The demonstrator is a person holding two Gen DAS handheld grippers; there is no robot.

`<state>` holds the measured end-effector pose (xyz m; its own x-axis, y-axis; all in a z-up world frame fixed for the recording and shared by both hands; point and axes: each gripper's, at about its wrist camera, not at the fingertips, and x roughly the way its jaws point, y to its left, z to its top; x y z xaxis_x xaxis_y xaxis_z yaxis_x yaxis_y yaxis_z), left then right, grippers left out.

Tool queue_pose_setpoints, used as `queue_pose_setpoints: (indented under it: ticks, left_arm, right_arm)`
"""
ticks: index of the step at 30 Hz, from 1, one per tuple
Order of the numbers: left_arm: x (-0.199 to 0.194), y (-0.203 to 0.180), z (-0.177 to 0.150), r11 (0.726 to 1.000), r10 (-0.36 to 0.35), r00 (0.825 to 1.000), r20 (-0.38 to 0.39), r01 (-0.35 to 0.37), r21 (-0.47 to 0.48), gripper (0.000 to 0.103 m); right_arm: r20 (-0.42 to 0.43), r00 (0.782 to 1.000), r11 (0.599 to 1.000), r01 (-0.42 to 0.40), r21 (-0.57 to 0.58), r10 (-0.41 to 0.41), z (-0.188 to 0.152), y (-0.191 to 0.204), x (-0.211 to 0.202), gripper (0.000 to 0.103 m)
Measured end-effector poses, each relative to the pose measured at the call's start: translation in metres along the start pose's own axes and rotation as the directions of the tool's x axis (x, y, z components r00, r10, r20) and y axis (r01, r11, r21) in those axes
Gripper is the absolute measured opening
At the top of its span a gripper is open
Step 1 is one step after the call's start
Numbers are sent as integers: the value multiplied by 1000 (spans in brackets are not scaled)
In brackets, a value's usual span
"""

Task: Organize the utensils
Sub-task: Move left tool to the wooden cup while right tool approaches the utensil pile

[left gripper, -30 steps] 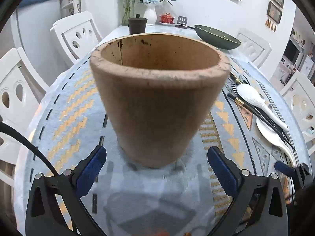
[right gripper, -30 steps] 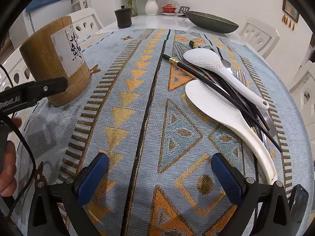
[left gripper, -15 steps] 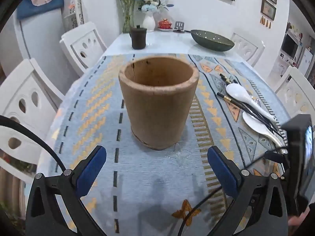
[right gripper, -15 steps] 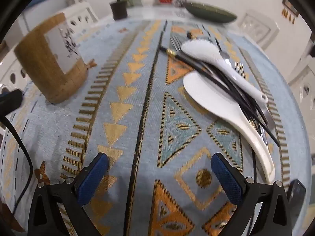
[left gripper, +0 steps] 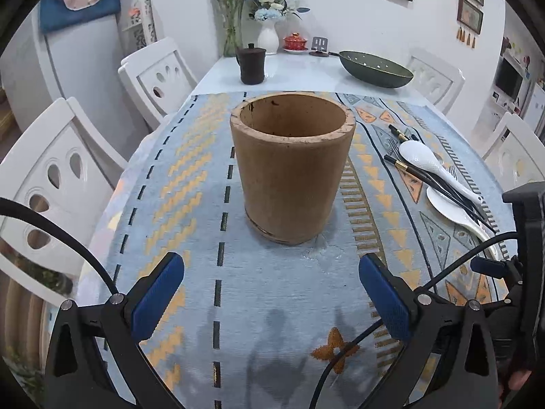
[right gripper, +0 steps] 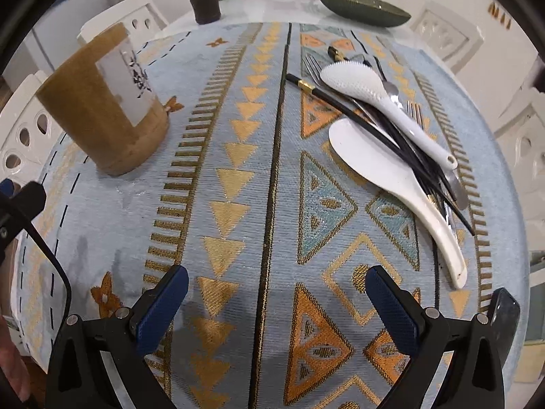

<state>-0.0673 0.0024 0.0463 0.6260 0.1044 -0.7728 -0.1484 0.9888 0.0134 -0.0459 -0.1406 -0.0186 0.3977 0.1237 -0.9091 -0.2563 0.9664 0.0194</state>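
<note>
A brown wooden utensil holder (left gripper: 293,170) stands upright and empty on the patterned tablecloth; it also shows at the left of the right wrist view (right gripper: 105,109) with a white label. My left gripper (left gripper: 270,293) is open and empty, a short way in front of the holder. A pile of utensils lies on the cloth at the right: two white rice paddles (right gripper: 388,167), black chopsticks (right gripper: 374,126), forks and a spoon. The pile also shows in the left wrist view (left gripper: 439,177). My right gripper (right gripper: 276,306) is open and empty, in front and left of the pile.
A dark green bowl (left gripper: 376,70), a dark lidded cup (left gripper: 252,68), a white vase (left gripper: 267,39) and a red pot stand at the far end of the table. White chairs (left gripper: 51,177) surround it. The right gripper's body (left gripper: 524,272) shows at the right edge.
My left gripper has pulled back from the holder, which now stands farther off. My right gripper has risen and tilted slightly, keeping the utensil pile at the right. Both stayed open.
</note>
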Motion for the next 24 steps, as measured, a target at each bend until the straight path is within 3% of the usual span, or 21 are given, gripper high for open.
queue_pose_setpoints:
  ticks: [24]
  left_arm:
    - [7, 2, 1, 999, -41, 999, -16, 41, -3, 102]
  right_arm:
    - [-9, 999, 999, 40, 26, -40, -4, -6, 0, 103]
